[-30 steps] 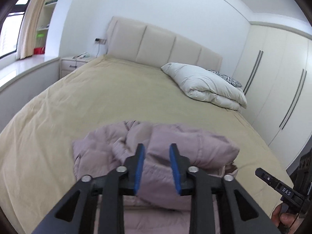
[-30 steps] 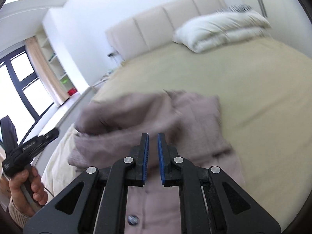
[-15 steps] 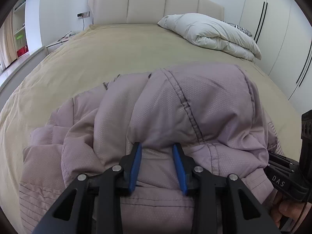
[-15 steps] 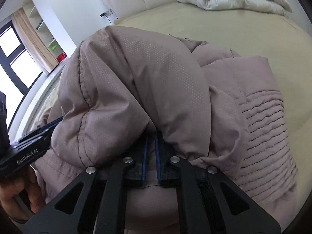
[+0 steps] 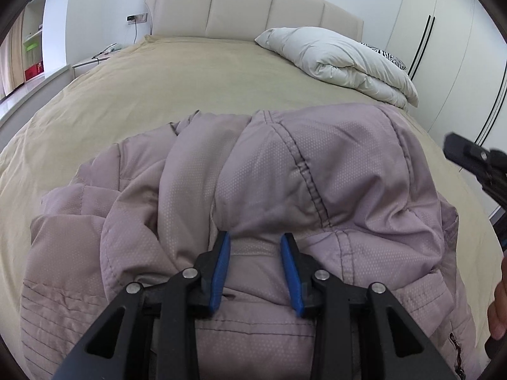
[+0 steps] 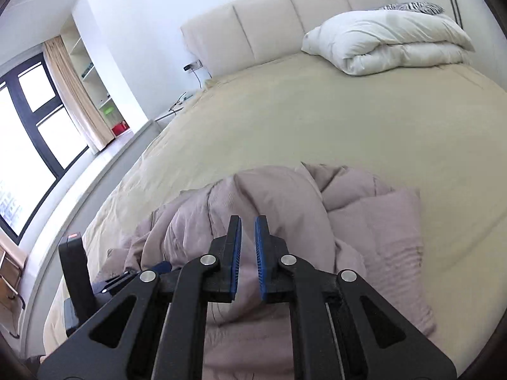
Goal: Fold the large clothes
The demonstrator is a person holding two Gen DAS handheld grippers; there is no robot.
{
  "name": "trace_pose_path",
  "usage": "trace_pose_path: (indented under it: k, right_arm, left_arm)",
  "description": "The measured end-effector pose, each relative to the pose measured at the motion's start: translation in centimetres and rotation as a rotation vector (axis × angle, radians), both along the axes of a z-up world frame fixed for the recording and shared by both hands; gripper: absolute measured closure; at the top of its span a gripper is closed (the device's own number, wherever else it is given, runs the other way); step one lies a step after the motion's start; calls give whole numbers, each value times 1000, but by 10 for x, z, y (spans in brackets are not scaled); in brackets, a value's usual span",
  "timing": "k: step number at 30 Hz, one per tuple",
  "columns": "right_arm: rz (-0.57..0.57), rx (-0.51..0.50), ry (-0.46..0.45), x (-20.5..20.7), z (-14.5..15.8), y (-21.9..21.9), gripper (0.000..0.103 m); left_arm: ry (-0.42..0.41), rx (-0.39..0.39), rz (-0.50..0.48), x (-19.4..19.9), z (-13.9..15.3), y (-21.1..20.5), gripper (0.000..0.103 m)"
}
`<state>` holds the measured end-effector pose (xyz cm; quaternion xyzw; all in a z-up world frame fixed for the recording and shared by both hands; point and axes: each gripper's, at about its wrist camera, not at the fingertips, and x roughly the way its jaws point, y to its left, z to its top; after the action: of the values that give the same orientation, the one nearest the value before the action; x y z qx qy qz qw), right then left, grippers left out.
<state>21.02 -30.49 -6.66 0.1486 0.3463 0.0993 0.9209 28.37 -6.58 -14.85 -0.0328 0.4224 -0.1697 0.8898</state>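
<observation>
Big puffy mauve jacket point(image 5: 285, 190) is bunched up in a heap on the near end of the bed point(image 5: 164, 88), which has a tan cover on it. It's nowhere near flat, lots of rolls and creases, with a stitched seam running down the raised hump in the middle.

Left gripper point(image 5: 255, 266) is right down against the jacket, blue-padded jaws partly open with a band of the fabric sitting between them. Can't honestly tell if the pads are pinching it or just straddling it.

Right gripper point(image 6: 248, 253) is off the jacket's right side. Its jaws are pretty much closed, just a thin slit between the blue pads, and nothing is caught in them. The jacket is only behind them in the right wrist view.

Relative to the jacket: a folded white duvet point(image 5: 342, 60) sits well beyond it, near the padded beige headboard point(image 5: 247, 9), with a zebra-print pillow point(image 5: 388, 57) peeking out behind the duvet. Wardrobe doors point(image 5: 443, 63) are past the jacket's right side, and a window point(image 6: 25, 145) with curtains is off to its left.
</observation>
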Motion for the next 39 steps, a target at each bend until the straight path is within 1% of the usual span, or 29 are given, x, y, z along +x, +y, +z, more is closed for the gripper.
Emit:
trace_pose_path:
  k: [3,5,6,7,8,9,10,13,16,18,19,21,22,24,25,26,27,29,30,31,32,33,34,35,36,38,39]
  right_arm:
    - [41,-13,27,43,-9,15,95]
    - [56,-47,56,65,-20,32,95]
    - [68,-74,91,89,-37,51,95]
    - [76,-103,148,104,-54,55,95]
    - [75,-131,195,129,-76,55,95]
    - [73,-150,216,137,-88,56,95]
    - [69,-157,202,141,-101,56,95]
    - [54,-164,158,143,-117,59,95]
    - [53,-150,166,143,-121,56,95]
    - [58,-152,175,146,-119,56,95]
    - [60,-155,182,129,-114,62,95]
    - [67,-145,205,119,-99,61,94]
    - [63,-104,192,110,-84,58,94]
    - [54,-15,84,100,-53,54,94]
    - [55,-5,45,100,-40,57,94]
    - [68,-5,30,105,-32,65,94]
    - [100,-15,42,113,-27,75,94]
    - [180,-86,95,136,-35,103,94]
    - [202,-132,132,147,-47,115,94]
    - [211,-150,167,155,-58,123,94]
    - [215,-148,212,162,-76,126,94]
    - [212,-123,230,161,-89,126,94]
    - [203,-73,207,159,-102,122,94]
    - [196,-36,183,158,-106,118,94]
    - [195,-16,178,159,-108,116,94]
    - [202,-16,203,163,-106,116,94]
    - [202,-20,226,166,-99,116,94]
  left_arm:
    - [5,-14,-5,1,-6,3,66]
    - [3,-26,-8,1,-10,7,66]
    - [0,-29,-9,1,-11,8,66]
    - [-5,-31,-11,1,-13,8,67]
    - [-10,-32,-12,0,-14,8,67]
    - [-15,-31,-15,0,-15,8,67]
    - [-20,-29,-16,0,-16,7,67]
    - [-34,-26,-19,-2,-19,6,67]
    - [-33,-44,-17,-4,-20,9,68]
    - [-16,-51,-8,-5,-15,12,69]
    - [-7,-66,0,-6,-8,14,69]
    - [-30,-106,13,-13,12,24,69]
    - [-60,-109,25,-18,22,30,69]
    - [-124,-107,52,-23,40,40,67]
    - [-139,-96,62,-22,44,43,66]
    - [-140,-83,71,-18,44,46,66]
    - [-129,-71,87,-11,41,48,66]
    - [-69,-62,117,4,25,56,66]
    - [-42,-65,137,9,14,62,67]
    - [-28,-88,139,11,5,68,68]
    - [-24,-111,134,11,0,72,68]
    - [-23,-119,128,11,-3,73,68]
    - [-22,-115,121,12,-4,72,68]
    - [-18,-109,117,12,-5,71,68]
    - [-14,-105,114,13,-6,70,68]
    - [-8,-109,112,15,-8,71,68]
    - [-5,-118,111,16,-8,71,68]
